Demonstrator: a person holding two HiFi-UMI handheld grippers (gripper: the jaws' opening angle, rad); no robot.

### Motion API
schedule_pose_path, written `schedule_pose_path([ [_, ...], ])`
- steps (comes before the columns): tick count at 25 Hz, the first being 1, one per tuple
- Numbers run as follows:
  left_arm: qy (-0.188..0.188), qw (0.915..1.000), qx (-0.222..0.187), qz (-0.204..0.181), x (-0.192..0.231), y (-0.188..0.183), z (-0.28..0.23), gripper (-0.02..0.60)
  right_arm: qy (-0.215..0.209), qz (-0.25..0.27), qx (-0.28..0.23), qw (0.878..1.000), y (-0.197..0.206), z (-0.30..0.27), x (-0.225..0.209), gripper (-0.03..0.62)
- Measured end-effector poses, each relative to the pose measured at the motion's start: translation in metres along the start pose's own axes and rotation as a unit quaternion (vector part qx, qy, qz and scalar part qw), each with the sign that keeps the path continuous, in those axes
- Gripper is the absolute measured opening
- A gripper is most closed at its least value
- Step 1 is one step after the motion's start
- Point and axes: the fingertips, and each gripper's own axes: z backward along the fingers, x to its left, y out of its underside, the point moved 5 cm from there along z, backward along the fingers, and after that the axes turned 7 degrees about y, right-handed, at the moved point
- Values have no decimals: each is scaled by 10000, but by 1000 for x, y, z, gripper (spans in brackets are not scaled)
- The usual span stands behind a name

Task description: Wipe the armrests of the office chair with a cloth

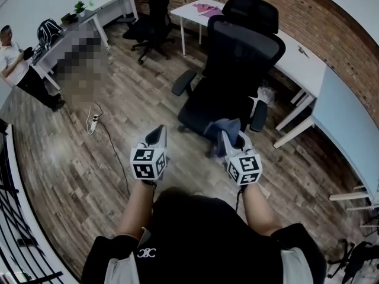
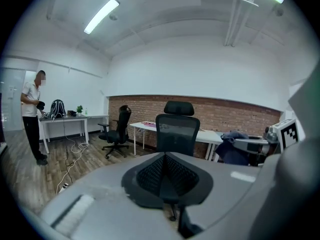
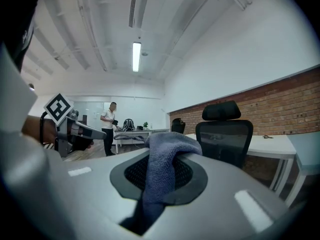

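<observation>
The black office chair (image 1: 237, 70) stands in front of me with its back towards me; it also shows in the left gripper view (image 2: 177, 131) and the right gripper view (image 3: 224, 134). One armrest (image 1: 183, 81) juts out at the left and the other armrest (image 1: 259, 115) at the right. My right gripper (image 1: 227, 139) (image 3: 160, 176) is shut on a grey-blue cloth (image 1: 229, 126) (image 3: 167, 154), held in the air just short of the right armrest. The left gripper (image 1: 159, 136) (image 2: 167, 176) is shut with nothing in it, beside the right one and clear of the chair.
White desks (image 1: 305, 64) run along the brick wall behind the chair. A second black chair (image 1: 155, 13) stands at the back. A person (image 1: 18, 64) stands far left by another desk. A power strip with its cable (image 1: 93, 122) lies on the wood floor.
</observation>
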Motion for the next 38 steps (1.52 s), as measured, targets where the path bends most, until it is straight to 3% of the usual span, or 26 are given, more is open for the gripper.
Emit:
schedule_pose_path([
  [7,-201,9996,49,212,32,7,-22,5,-245,127,267,9993,11,-44,-2,49],
  [17,-71,9995,101,305,95,-8,-101,5,-330,393,589,9969,21,-143,-13,49],
  [23,198,9990,237,337,164,-34,-158,5,-354,512,838,9945,11,-229,-1,49],
  [29,741,9968,283,107,216,-59,-206,5,-251,834,1094,9902,4,-307,19,49],
  [33,986,9943,392,109,246,-59,-235,5,-84,1015,1446,9842,15,-342,19,49],
  [38,1172,9911,615,121,271,-53,-268,5,165,764,1729,9818,28,-367,3,49],
])
